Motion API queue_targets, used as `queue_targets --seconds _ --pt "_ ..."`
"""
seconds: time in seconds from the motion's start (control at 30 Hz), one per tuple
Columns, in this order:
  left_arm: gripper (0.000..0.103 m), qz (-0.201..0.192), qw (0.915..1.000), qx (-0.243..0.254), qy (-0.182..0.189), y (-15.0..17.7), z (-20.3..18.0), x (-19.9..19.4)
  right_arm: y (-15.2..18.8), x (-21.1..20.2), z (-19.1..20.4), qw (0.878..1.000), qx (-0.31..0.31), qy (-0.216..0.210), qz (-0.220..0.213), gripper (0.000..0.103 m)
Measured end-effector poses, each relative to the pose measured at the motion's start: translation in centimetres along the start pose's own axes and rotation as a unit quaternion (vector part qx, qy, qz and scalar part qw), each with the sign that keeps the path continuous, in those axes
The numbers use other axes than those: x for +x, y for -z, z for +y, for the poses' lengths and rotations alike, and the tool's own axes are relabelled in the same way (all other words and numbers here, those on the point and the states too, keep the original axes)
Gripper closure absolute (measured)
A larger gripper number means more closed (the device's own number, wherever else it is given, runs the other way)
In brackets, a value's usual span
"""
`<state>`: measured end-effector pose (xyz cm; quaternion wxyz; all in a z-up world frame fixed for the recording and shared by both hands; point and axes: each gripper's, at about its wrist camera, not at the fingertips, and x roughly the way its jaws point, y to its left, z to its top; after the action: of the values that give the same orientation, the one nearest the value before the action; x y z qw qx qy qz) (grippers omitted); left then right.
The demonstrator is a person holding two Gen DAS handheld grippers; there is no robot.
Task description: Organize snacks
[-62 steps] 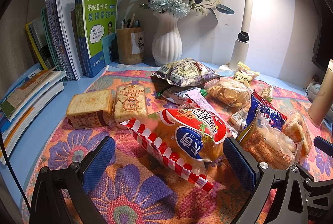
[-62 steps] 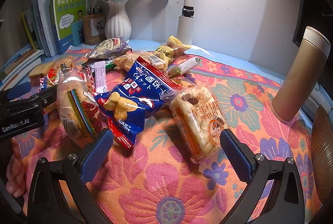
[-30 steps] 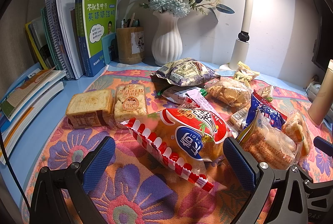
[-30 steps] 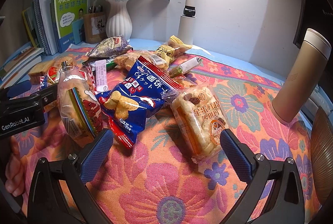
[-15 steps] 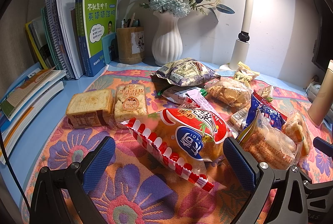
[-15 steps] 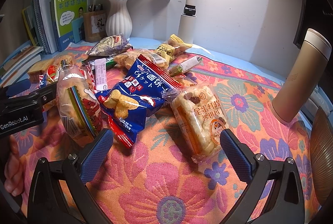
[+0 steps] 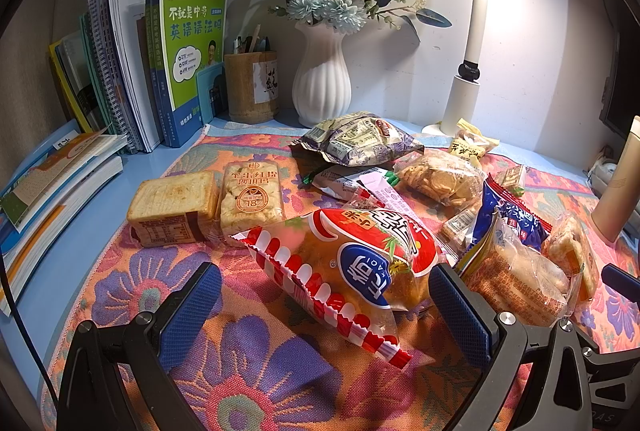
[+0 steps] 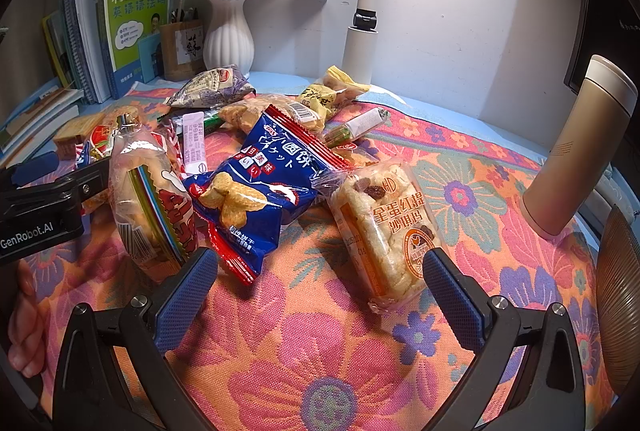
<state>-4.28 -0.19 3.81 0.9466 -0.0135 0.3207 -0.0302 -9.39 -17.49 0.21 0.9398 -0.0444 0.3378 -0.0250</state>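
Observation:
Snack packs lie scattered on a flowered cloth (image 7: 248,383). My left gripper (image 7: 324,307) is open, its jaws on either side of the near end of a red-and-white bread bag (image 7: 352,263). A toast pack (image 7: 172,207) and an egg cake pack (image 7: 250,199) lie side by side to the left. My right gripper (image 8: 318,291) is open and empty, low over the cloth, just short of a blue cracker bag (image 8: 260,183) and an orange-labelled egg cake pack (image 8: 384,227). A clear bread pack (image 8: 148,203) stands to its left.
Books (image 7: 132,71), a pen holder (image 7: 250,87), a white vase (image 7: 322,79) and a lamp post (image 7: 472,43) stand along the back wall. A beige flask (image 8: 580,151) stands at the right. More small snack packs (image 7: 356,139) lie at the back of the cloth.
The right wrist view has shifted slightly; the gripper has drifted a little. The left gripper and the snacks have not moved.

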Motion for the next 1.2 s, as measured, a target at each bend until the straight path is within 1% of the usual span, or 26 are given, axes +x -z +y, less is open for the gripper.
queue_targets --seconds 0.2,0.3,0.33,0.43,0.5,0.57,0.6,0.67,0.73,0.8,0.83,0.87,0.93,1.0,1.1,1.2 --pt "0.000 -0.006 1.0000 -0.005 -0.001 0.1 0.4 -0.3 0.0 0.0 0.0 1.000 0.001 0.000 0.000 0.000" --pt "0.000 -0.002 0.9997 -0.011 0.022 0.2 2.0 -1.2 0.0 0.0 -0.1 1.000 0.002 -0.001 0.000 0.000" --pt "0.000 -0.003 0.9997 -0.005 0.023 0.3 2.6 -1.7 0.0 0.0 -0.1 1.000 0.003 -0.001 -0.001 0.000" --pt "0.000 -0.025 0.9994 0.022 -0.004 0.7 5.6 -3.9 0.0 -0.3 -0.2 1.000 0.003 -0.001 -0.006 0.000" --pt "0.000 -0.016 0.9994 0.032 -0.002 0.6 8.4 -4.7 -0.1 -0.5 -0.1 1.000 -0.001 -0.004 -0.007 0.000" --pt "0.000 -0.003 0.9995 0.031 0.004 0.3 10.7 -4.9 -0.1 -0.7 0.2 1.000 -0.009 -0.009 -0.009 0.000" --pt "0.000 0.004 0.9996 0.027 0.004 0.0 12.1 -4.9 -0.1 -0.8 0.4 1.000 -0.014 -0.010 -0.010 0.000" --pt "0.000 0.020 0.9996 0.017 0.009 -0.5 13.7 -4.3 0.0 -1.2 0.8 0.999 -0.027 -0.013 -0.015 0.000" --pt "0.000 0.034 0.9991 0.000 0.027 -1.2 14.8 -3.4 -0.1 -1.6 1.3 0.999 -0.037 -0.022 -0.016 0.000" --pt "0.000 0.045 0.9976 -0.021 0.048 -2.1 15.4 -2.1 -0.2 -1.9 1.5 0.998 -0.036 -0.047 -0.010 0.000" --pt "0.000 0.046 0.9974 -0.023 0.051 -2.5 15.4 -1.6 -0.3 -2.0 1.5 0.998 -0.035 -0.060 -0.006 0.000" --pt "0.000 0.045 0.9976 -0.016 0.051 -3.0 15.2 -1.1 -0.3 -2.0 1.5 0.997 -0.033 -0.075 -0.001 0.000" --pt "0.000 0.045 0.9977 0.016 0.048 -4.3 14.7 0.4 -0.3 -2.1 1.2 0.995 -0.028 -0.098 0.011 0.000" --pt "0.000 0.049 0.9968 0.034 0.053 -5.6 14.7 1.9 -0.3 -2.0 0.5 0.991 -0.012 -0.127 0.029 0.000" --pt "0.000 0.061 0.9941 0.056 0.070 -7.0 14.7 4.1 0.0 -2.2 -0.4 0.981 0.024 -0.187 0.046 0.000" --pt "0.000 0.073 0.9918 0.070 0.079 -7.6 14.6 6.1 0.2 -3.0 0.4 0.968 0.036 -0.242 0.050 0.000"
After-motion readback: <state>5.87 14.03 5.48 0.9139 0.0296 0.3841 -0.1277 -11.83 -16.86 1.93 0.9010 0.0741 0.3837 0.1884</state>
